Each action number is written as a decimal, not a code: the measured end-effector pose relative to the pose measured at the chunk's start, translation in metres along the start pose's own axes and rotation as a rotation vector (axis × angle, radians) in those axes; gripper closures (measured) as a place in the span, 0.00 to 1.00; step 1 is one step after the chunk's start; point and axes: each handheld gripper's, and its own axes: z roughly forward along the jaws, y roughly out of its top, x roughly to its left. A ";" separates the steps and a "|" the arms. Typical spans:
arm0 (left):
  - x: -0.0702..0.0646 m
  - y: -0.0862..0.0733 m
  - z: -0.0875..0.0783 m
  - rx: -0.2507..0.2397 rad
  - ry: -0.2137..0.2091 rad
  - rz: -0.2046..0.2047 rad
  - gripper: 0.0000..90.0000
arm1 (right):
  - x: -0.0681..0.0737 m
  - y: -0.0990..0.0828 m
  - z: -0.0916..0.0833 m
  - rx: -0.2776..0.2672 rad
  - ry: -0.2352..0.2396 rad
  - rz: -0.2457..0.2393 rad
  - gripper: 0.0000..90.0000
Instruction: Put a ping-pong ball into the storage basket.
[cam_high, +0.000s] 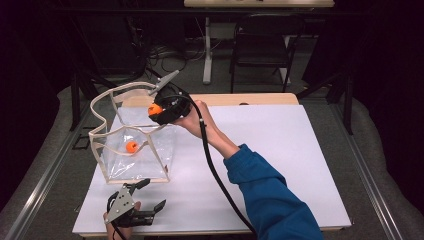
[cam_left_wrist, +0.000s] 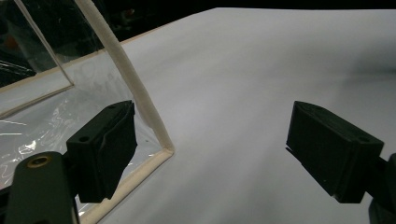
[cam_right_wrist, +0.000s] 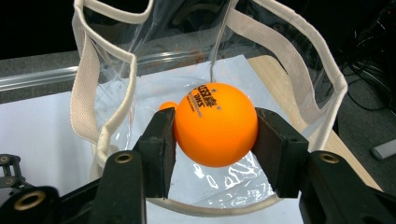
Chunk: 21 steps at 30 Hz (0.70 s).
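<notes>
A clear plastic bag with a cream fabric rim stands open on the white table sheet at the left. My right gripper hovers over the bag's mouth, shut on an orange ping-pong ball. A second orange ball lies inside the bag on its floor, and it peeks out behind the held ball. My left gripper rests near the table's front left, just in front of the bag, jaws wide open and empty. The bag's lower corner lies between its jaws.
The white sheet covers the table to the right of the bag. The right forearm in a blue sleeve crosses from the bottom, with a black cable along it. A dark chair and a table leg stand beyond the far edge.
</notes>
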 end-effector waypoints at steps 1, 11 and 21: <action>0.000 0.000 0.000 0.000 0.001 0.000 0.18 | 0.000 0.000 0.001 0.005 0.000 0.002 0.56; 0.000 0.000 0.000 0.002 0.003 -0.001 0.18 | 0.000 -0.004 0.004 0.039 0.007 0.004 0.53; 0.001 0.000 -0.001 0.001 0.003 0.005 0.18 | -0.001 -0.008 -0.004 -0.006 0.013 0.029 0.20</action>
